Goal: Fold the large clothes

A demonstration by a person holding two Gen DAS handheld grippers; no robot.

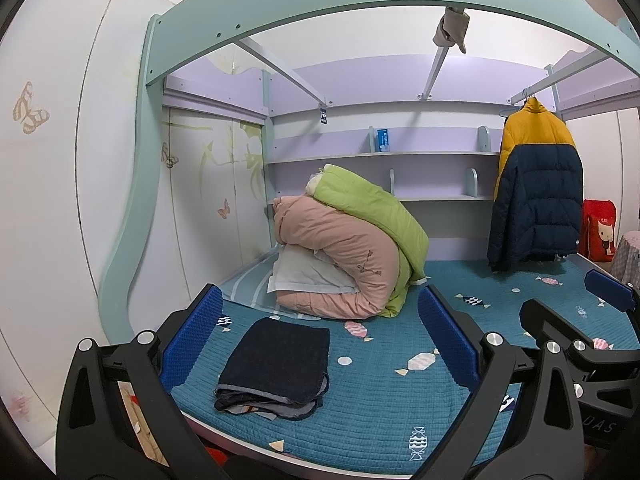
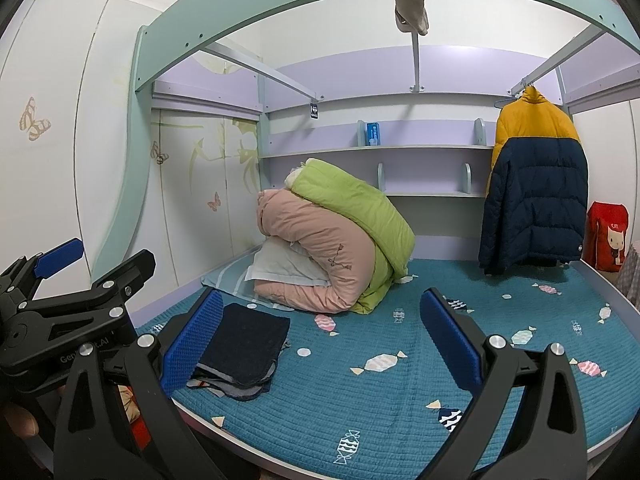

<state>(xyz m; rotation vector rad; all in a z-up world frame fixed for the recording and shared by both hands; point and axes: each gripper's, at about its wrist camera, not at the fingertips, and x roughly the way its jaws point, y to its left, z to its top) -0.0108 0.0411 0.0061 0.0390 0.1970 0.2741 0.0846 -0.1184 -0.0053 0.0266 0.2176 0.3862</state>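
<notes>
A folded dark denim garment [image 1: 276, 364] lies on the teal quilted bed [image 1: 380, 392], near its front left edge; it also shows in the right wrist view [image 2: 240, 350]. My left gripper [image 1: 320, 340] is open and empty, held above the bed's front edge with the garment between its blue pads. My right gripper [image 2: 324, 344] is open and empty, to the right of the garment; it shows in the left wrist view [image 1: 576, 304] too. The left gripper shows at the left of the right wrist view [image 2: 96, 262].
Rolled pink and green quilts [image 1: 348, 248] with a white pillow sit at the back left of the bed. A yellow and navy puffer jacket [image 1: 536, 188] hangs at the back right. A red bag [image 1: 598, 230] stands at the far right. Shelves [image 1: 380, 154] line the back wall.
</notes>
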